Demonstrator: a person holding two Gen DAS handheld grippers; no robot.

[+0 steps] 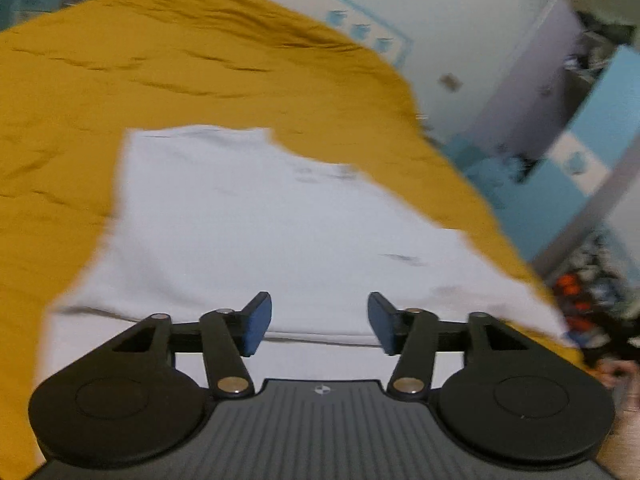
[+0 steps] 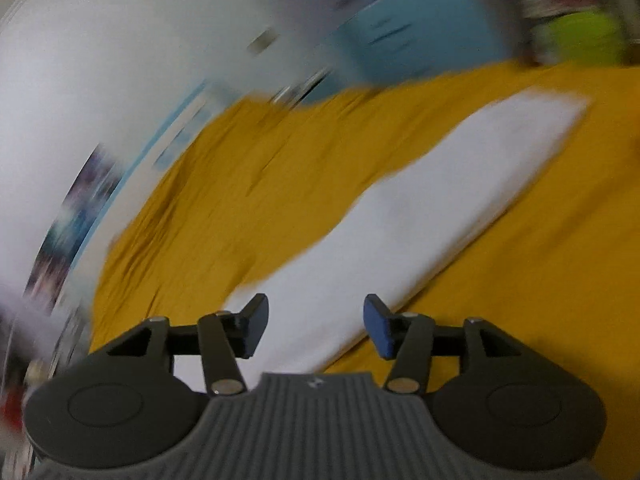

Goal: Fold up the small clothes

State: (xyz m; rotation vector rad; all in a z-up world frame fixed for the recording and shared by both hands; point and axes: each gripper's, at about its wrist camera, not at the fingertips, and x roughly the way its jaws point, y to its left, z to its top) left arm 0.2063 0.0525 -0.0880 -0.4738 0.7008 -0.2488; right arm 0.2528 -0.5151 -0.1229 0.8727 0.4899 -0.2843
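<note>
Garment position: a white cloth (image 1: 256, 220) is spread flat on the mustard bedsheet (image 1: 120, 80), directly ahead of and below the left gripper (image 1: 319, 322). A fold edge is seen running crosswise just under the fingertips, so at least one layer is judged to be doubled over at the near end.

Left gripper: jaws stand well apart, nothing between the blue pads (image 1: 258, 326); no fabric is pinched. Cloth is seen through the gap but lies beneath, not gripped.

Right gripper (image 2: 316, 328): jaws likewise parted, nothing held. From this side the same white cloth (image 2: 420, 216) is seen as a long narrow band stretching away ahead and to the right of the tips, its near end passing under the gap. Whether the pads (image 2: 378, 332) touch the fabric cannot be told; heavy blur.

Judgement: both claws being empty over a flat, partly folded garment is consistent with a fold being laid down and let go. The narrow strip shape suggests lengthwise folds are done; a crosswise fold is probably left.

Surroundings: pale wall and blue furniture, blurred.
</note>
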